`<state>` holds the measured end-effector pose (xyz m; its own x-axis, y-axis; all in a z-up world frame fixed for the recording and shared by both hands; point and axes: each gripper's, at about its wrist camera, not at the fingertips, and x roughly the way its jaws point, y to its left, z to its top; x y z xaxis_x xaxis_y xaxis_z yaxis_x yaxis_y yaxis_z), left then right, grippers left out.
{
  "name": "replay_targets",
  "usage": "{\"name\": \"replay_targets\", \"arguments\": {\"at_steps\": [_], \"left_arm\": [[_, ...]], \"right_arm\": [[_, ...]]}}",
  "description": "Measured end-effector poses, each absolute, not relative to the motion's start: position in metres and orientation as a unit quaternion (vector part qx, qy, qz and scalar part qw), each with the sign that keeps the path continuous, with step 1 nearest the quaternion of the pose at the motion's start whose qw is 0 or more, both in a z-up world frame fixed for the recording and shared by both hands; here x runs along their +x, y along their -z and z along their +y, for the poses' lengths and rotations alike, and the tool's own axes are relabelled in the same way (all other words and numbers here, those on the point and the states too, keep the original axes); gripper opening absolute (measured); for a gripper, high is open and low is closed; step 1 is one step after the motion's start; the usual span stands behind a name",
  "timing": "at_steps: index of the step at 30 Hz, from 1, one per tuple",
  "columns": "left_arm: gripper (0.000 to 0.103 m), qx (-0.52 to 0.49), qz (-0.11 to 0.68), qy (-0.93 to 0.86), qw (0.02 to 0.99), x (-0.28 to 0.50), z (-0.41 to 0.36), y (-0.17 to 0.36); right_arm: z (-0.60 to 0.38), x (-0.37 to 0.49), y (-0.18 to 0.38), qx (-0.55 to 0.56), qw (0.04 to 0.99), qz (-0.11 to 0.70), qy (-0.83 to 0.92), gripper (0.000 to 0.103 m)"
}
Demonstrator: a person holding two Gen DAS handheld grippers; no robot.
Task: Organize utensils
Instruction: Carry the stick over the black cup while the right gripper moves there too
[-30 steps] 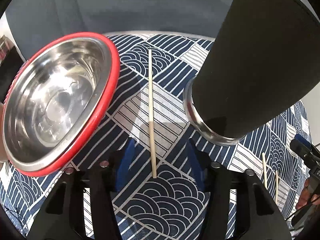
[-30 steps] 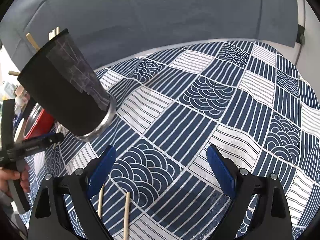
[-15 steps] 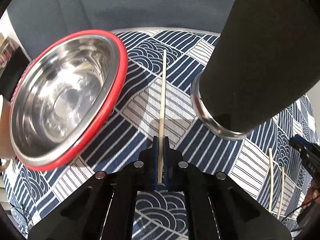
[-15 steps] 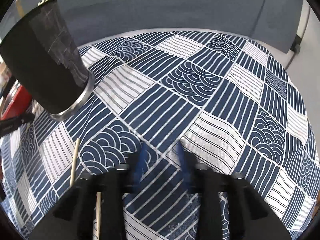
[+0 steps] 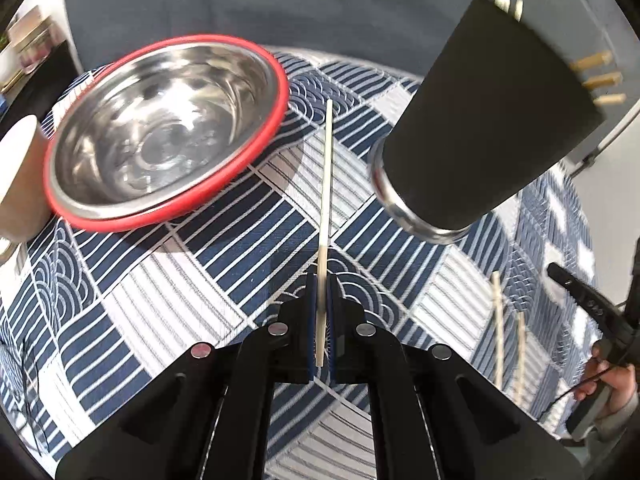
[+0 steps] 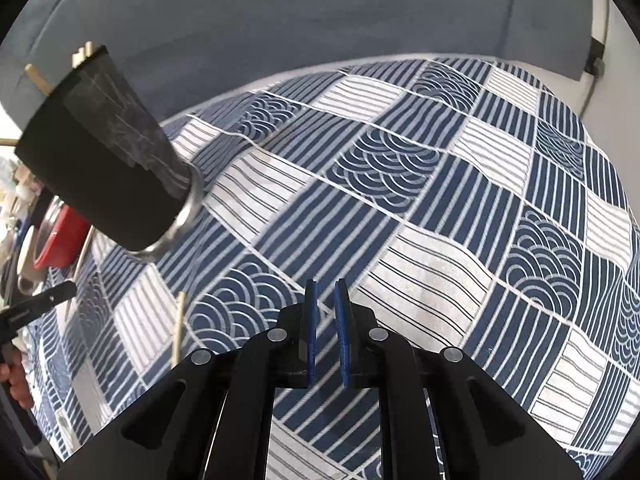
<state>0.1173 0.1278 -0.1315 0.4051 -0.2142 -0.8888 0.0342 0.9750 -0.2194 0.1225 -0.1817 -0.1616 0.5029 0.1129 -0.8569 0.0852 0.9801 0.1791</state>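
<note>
My left gripper [image 5: 320, 286] is shut on a wooden chopstick [image 5: 325, 200], gripping its near end; the stick points forward and is lifted above the cloth. A black utensil cup [image 5: 492, 128] with a steel base stands to the right, with several chopsticks poking from its top. It also shows in the right wrist view [image 6: 104, 160] at far left. Two more chopsticks [image 5: 508, 332] lie on the cloth at the right. My right gripper [image 6: 325, 290] is shut and empty above the cloth; one chopstick [image 6: 179, 328] lies to its left.
A steel bowl with a red rim [image 5: 168, 128] sits left of the held chopstick. A pale cup [image 5: 16, 176] stands at the far left edge. The table has a blue and white patterned cloth [image 6: 440, 208]. A grey backdrop stands behind.
My left gripper closed on the chopstick and lifted it off the cloth. My right gripper closed with nothing in it and drew back from the two chopsticks.
</note>
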Motion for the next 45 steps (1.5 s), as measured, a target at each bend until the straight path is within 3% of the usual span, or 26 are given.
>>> {"name": "replay_targets", "arguments": {"at_steps": [12, 21, 33, 45], "left_arm": [[0.004, -0.114, 0.427, 0.099, 0.891, 0.116, 0.136, 0.024], [0.004, -0.115, 0.348, 0.160, 0.917, 0.147, 0.101, -0.039], [0.004, -0.131, 0.371, 0.208, 0.896, 0.193, 0.045, 0.008], [0.004, -0.105, 0.401, 0.196, 0.889, 0.207, 0.038, 0.036]], "right_arm": [[-0.151, 0.137, 0.075, 0.083, 0.909, 0.398, -0.092, 0.010], [-0.132, 0.153, 0.005, 0.087, 0.932, 0.317, -0.151, 0.010], [-0.118, 0.172, 0.001, 0.067, 0.930, 0.307, -0.191, 0.011], [-0.097, 0.198, 0.024, 0.040, 0.916, 0.338, -0.213, 0.011]]}}
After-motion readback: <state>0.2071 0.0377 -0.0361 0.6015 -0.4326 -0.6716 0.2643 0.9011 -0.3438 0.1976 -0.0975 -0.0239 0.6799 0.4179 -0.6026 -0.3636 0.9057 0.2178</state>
